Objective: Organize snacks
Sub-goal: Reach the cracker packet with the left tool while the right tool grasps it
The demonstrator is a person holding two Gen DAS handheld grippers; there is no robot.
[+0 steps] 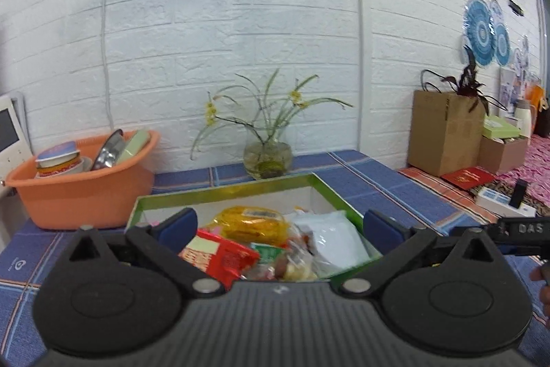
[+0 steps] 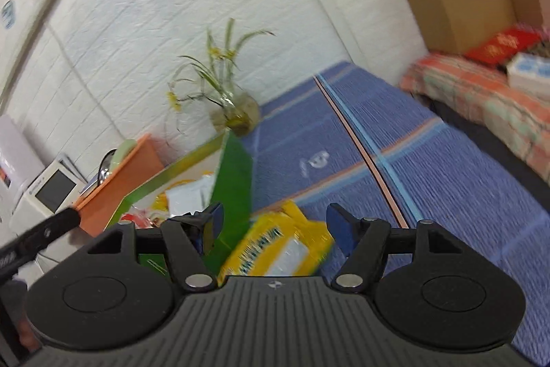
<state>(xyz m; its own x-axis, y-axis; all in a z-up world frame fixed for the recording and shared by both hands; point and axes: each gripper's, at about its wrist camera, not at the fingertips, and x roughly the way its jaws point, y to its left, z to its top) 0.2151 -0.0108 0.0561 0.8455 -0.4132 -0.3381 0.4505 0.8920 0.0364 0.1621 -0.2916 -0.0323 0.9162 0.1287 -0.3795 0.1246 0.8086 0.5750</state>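
Note:
A green-rimmed box (image 1: 220,191) stands on the blue cloth and holds several snacks: a yellow packet (image 1: 251,224), a red packet (image 1: 220,255), a white pouch (image 1: 335,238). My left gripper (image 1: 280,226) is open and empty, hovering over the box's near end. In the right wrist view the box's green side wall (image 2: 235,174) is at left. A yellow snack bag (image 2: 278,246) lies on the cloth just outside that wall. My right gripper (image 2: 273,222) is open, with its fingers either side of the yellow bag, not closed on it.
An orange basin (image 1: 86,191) with bowls stands left of the box. A glass vase (image 1: 268,157) with a plant stands behind it by the white wall. A brown carton (image 1: 445,133), a red booklet (image 1: 467,177) and a power strip (image 1: 505,203) are at right.

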